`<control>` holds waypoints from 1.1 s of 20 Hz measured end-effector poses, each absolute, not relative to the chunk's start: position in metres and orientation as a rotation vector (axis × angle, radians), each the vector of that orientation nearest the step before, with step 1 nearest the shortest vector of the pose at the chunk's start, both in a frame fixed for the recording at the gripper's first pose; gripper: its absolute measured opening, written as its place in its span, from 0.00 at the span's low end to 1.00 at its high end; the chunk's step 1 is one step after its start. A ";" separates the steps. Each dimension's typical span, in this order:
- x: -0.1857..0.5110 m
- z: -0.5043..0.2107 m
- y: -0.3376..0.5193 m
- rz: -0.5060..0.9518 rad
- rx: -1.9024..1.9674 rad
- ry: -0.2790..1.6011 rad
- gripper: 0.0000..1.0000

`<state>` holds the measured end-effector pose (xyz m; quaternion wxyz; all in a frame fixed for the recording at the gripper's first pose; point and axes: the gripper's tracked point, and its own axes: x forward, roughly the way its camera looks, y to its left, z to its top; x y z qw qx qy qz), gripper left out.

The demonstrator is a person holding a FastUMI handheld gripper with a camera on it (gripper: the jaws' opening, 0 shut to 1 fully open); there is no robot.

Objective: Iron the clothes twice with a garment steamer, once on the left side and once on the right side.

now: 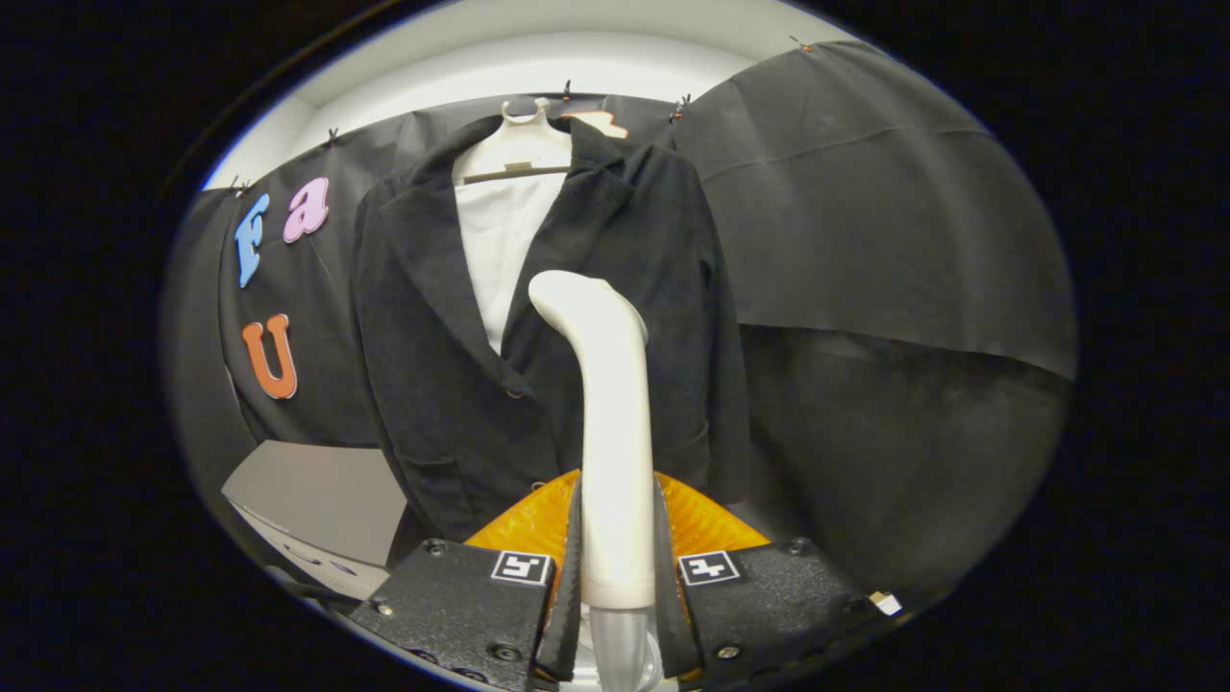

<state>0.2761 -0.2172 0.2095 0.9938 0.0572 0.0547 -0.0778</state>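
One dark jacket (548, 327), one white shirt (500, 240) under it, one hanger (524, 120). One white steamer (610, 423), clamped between two fingers (574, 567) of one gripper (617, 577). One grey box (322, 500) beside the jacket.

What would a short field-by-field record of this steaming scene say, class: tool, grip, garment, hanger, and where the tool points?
tool: white garment steamer, upright
grip: gripper shut, both fingers pressing the steamer's handle
garment: dark jacket hanging open over a white shirt, beyond the fingers
hanger: white hanger at the collar
aim: steamer head in front of the jacket's middle; contact cannot be told
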 end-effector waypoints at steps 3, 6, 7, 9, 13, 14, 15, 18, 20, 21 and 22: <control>0.276 0.195 -0.215 -0.157 0.106 0.132 0.35; 0.276 0.181 -0.215 -0.159 0.096 0.158 0.35; 0.276 0.177 -0.215 -0.158 0.093 0.167 0.35; 0.276 0.168 -0.214 -0.160 0.089 0.183 0.36; 0.275 0.149 -0.211 -0.157 0.080 0.214 0.35; 0.275 0.145 -0.211 -0.156 0.080 0.220 0.36; 0.275 0.142 -0.210 -0.156 0.079 0.226 0.36; 0.275 0.131 -0.209 -0.151 0.080 0.245 0.35; 0.275 0.123 -0.208 -0.153 0.075 0.257 0.36; 0.274 0.119 -0.208 -0.152 0.075 0.265 0.36; 0.274 0.115 -0.207 -0.151 0.075 0.273 0.35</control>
